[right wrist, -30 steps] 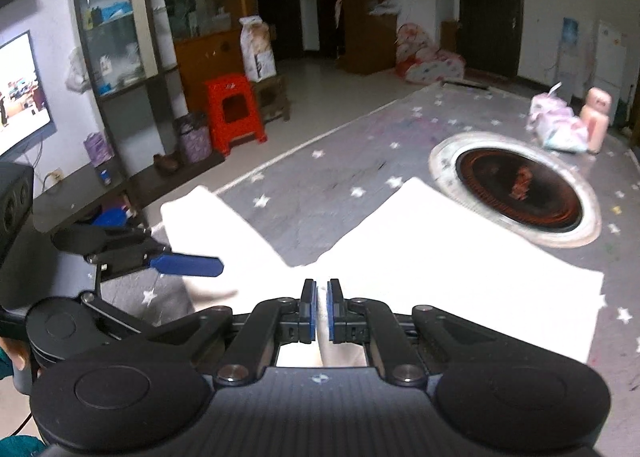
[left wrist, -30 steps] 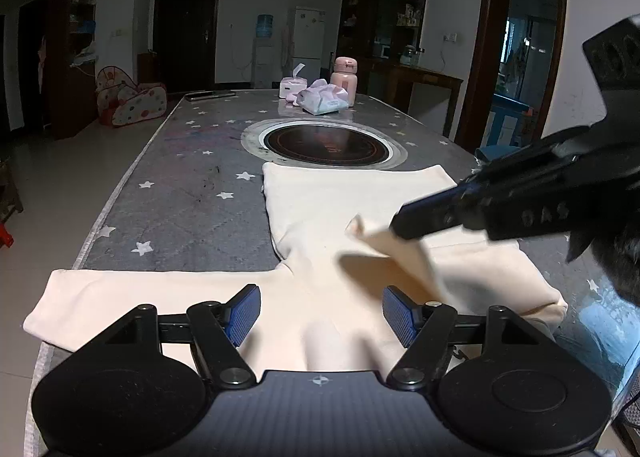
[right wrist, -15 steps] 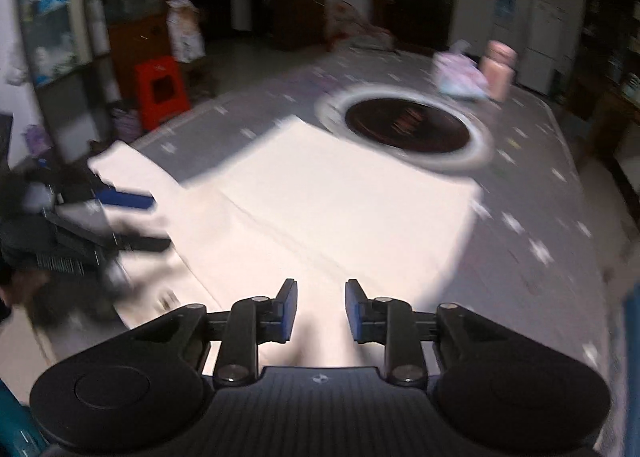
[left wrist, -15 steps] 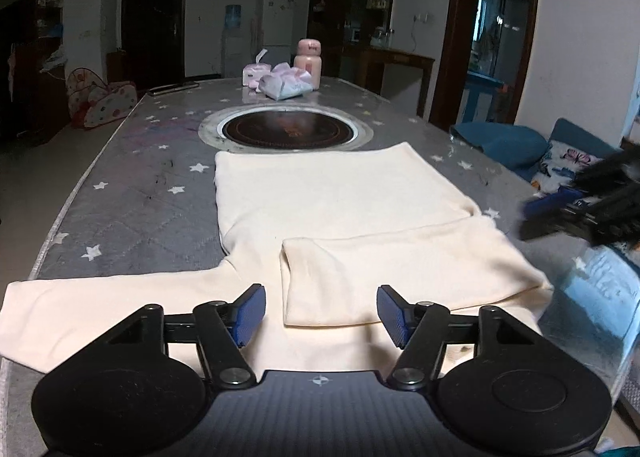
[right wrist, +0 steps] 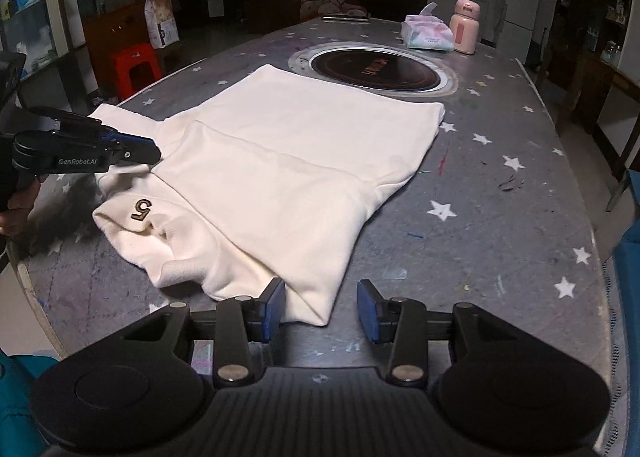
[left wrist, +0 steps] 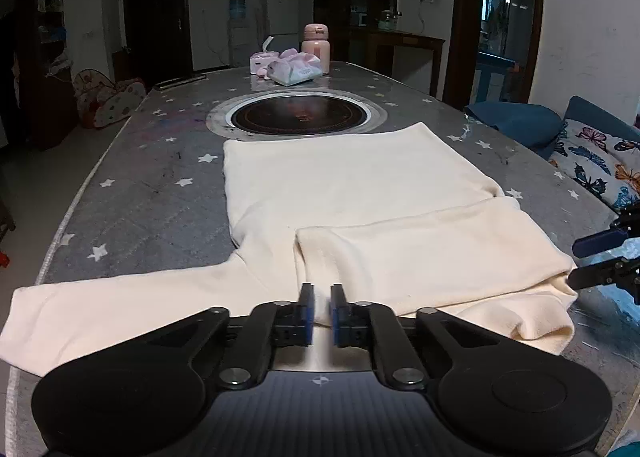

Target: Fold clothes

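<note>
A cream long-sleeved top (left wrist: 352,193) lies flat on the grey star-patterned table (left wrist: 152,185). Its right sleeve (left wrist: 420,253) is folded across the body; its left sleeve (left wrist: 120,305) stretches out to the left. My left gripper (left wrist: 322,311) is shut at the near edge of the top, by the collar; whether cloth is pinched between the pads is hidden. In the right wrist view it (right wrist: 154,153) sits at the top's left side. My right gripper (right wrist: 322,311) is open and empty, just off the folded corner of the top (right wrist: 280,177). It shows at the right edge of the left wrist view (left wrist: 588,261).
A round induction hob (left wrist: 298,117) is set in the table beyond the top. A pink bottle (left wrist: 315,43) and tissue packs (left wrist: 294,69) stand at the far end. A blue sofa with a butterfly cushion (left wrist: 600,165) is on the right. A red stool (right wrist: 136,67) stands left of the table.
My right gripper laid the right sleeve across the body, let go, opened and drew back to the table's right side. My left gripper closed from open to shut at the near edge.
</note>
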`<act>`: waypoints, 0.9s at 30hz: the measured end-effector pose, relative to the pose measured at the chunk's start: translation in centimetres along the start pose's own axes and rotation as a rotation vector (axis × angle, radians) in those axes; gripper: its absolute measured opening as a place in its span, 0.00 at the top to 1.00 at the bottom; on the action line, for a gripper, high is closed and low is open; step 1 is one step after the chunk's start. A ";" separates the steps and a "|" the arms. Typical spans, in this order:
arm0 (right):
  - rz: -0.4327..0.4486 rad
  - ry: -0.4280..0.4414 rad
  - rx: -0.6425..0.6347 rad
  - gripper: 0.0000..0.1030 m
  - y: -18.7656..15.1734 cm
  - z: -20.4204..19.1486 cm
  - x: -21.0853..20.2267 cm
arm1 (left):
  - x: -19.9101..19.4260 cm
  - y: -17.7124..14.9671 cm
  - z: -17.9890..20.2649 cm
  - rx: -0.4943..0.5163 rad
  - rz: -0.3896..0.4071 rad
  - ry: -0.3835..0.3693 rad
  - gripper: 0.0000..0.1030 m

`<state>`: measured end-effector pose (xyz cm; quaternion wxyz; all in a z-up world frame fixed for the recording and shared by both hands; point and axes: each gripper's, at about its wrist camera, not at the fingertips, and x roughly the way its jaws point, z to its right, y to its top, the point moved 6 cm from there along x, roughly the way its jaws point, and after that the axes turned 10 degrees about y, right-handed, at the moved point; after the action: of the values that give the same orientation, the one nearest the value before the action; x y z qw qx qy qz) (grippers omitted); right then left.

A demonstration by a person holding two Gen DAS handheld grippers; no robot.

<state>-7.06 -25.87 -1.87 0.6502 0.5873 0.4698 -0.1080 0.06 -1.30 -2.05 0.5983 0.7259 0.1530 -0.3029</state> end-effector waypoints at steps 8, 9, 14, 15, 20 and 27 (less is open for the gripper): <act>-0.016 -0.043 0.004 0.70 -1.0 0.8 -0.2 | -0.5 0.2 -1.2 -0.003 -0.001 0.043 0.98; -0.021 -0.049 0.004 0.70 -1.1 0.9 -0.3 | -0.5 0.1 -1.3 0.000 -0.007 0.045 0.98; 0.020 -0.046 -0.006 0.70 -0.1 1.2 -1.8 | -1.1 0.9 -1.0 -0.005 0.000 0.006 0.96; 0.035 -0.042 -0.008 0.70 0.4 1.2 -2.0 | -1.0 1.2 -0.8 -0.007 0.003 -0.009 0.94; 0.071 -0.015 -0.018 0.70 3.2 1.9 -0.7 | 0.2 1.5 0.3 -0.005 -0.014 0.012 0.71; 0.044 0.039 -0.074 0.69 3.3 0.2 0.7 | 0.6 0.2 0.0 0.004 -0.045 0.036 0.64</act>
<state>-4.32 -24.77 -0.23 0.6643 0.5751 0.4731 -0.0646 0.63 -1.48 -2.28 0.5869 0.7290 0.1794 -0.3034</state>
